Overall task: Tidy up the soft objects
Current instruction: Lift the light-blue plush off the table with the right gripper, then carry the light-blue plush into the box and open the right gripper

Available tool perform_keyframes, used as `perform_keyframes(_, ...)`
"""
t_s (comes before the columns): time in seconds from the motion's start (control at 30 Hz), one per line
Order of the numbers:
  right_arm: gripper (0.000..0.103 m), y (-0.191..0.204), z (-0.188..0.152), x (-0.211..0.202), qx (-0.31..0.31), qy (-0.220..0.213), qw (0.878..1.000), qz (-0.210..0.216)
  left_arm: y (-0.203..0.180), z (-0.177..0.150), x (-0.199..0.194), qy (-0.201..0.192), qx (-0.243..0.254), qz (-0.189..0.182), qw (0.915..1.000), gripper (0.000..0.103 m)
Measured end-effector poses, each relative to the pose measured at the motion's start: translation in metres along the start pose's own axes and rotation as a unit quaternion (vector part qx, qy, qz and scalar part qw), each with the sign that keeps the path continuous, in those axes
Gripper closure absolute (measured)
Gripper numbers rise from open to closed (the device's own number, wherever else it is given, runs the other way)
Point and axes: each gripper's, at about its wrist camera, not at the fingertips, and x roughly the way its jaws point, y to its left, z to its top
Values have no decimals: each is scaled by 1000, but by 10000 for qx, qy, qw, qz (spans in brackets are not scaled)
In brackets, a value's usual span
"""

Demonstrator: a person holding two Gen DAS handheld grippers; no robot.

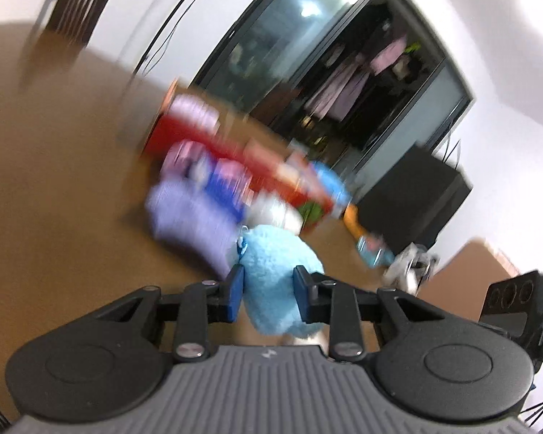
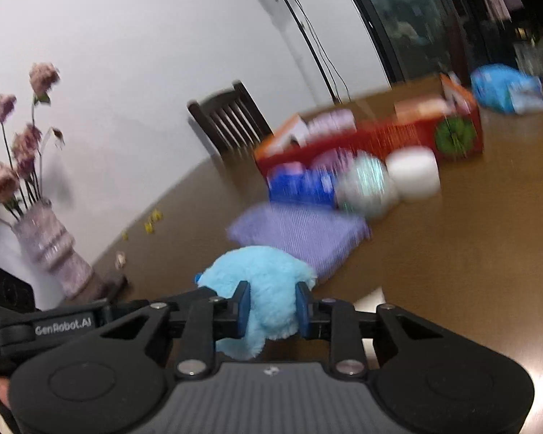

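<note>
On my left gripper (image 1: 268, 294), the fingers pinch a light-blue plush toy (image 1: 277, 275) above the brown counter (image 1: 54, 188). My right gripper (image 2: 273, 311) clamps its fingers on the same plush from the other side. Beyond lie a purple cloth (image 2: 300, 235) and a red box (image 2: 373, 137), blurred.

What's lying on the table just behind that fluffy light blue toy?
Behind the fluffy blue toy lies a flat purple cloth, with a red box further back. The toy covers the cloth's near edge, and blur hides finer detail.
</note>
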Motion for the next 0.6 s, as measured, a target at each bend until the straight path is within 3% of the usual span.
perform_keyframes(0.17,78,-2,91,39,-595,-354,9976,-41,0,89,54,-314,252,-96,9991,74)
perform_keyframes(0.3,78,-22,157,100,-529,-171,9983,-166,12,146,115,-204,328,208,9990,73)
perform_keyframes(0.43,78,-52,192,173,-257,442,9985,-181,34,169,170,80,425,792,9959,74)
perform_keyframes(0.6,78,-73,188,236,-21,1106,9937,-199,58,164,198,530,640,1299,9880,69)
